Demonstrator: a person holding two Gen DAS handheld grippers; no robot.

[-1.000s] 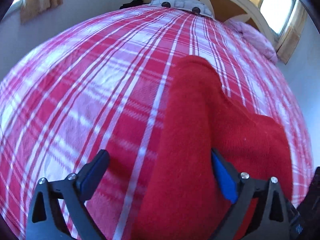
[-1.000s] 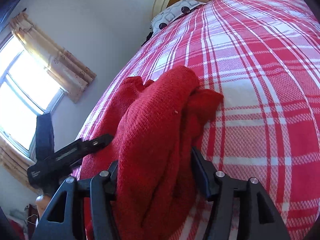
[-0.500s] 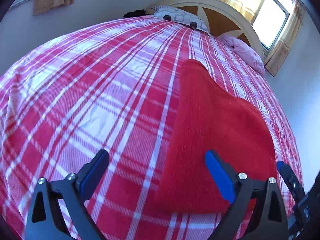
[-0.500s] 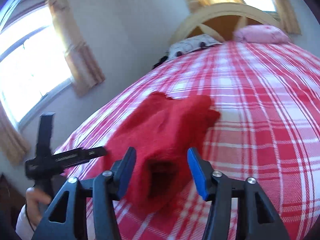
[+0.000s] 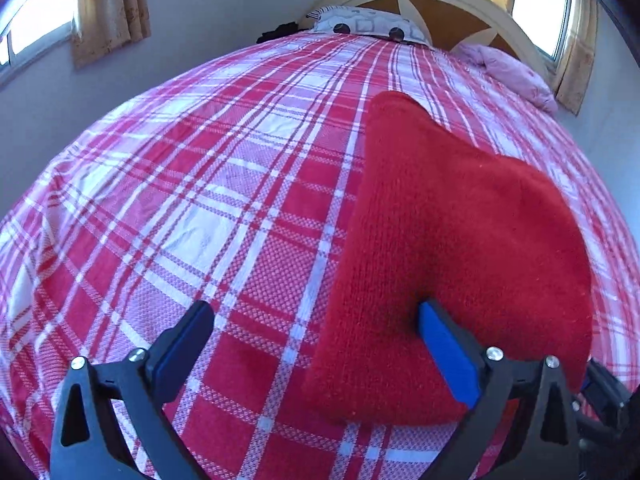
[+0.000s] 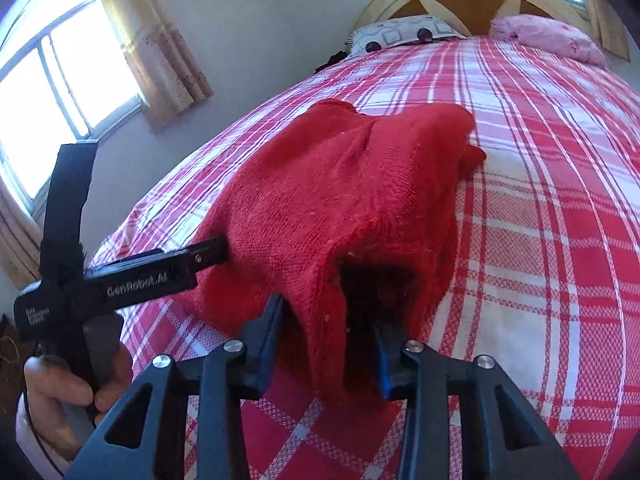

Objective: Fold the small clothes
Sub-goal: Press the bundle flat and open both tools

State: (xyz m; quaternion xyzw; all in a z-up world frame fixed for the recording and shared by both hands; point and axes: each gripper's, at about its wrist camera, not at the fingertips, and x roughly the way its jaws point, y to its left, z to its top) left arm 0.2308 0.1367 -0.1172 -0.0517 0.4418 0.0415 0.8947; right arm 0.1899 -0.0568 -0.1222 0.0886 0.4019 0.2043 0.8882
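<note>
One garment, a red knitted woollen piece, is the subject of both views; no other clothing to be folded is visible.

Left wrist view. The red knit lies on the red-and-white plaid bedspread, towards the foot of the bed and right of centre, tapering to a rounded end that points at the cream arched headboard. The left gripper stands wide open: its left finger is over bare bedspread and its blue-padded right finger rests on or just above the knit, with nothing pinched between them. The visible face of the garment looks smooth and doubled, which suggests that at least one fold is made.

Right wrist view. The same garment humps up off the bedspread, with a dark hollow in its near edge. The right gripper has that near edge between its fingers, and its jaws have just been closing; a fold of knit fills the gap and both pads appear to press on it, so it is judged to be gripping. The left gripper shows at the garment's left flank, carried by a hand; from here its tip seems to meet the fabric, though actual contact cannot be told.

Progress, as a judgement: mid-fold. The far end is bunched and uneven, so a further fold, flattening and squaring remain.
</note>
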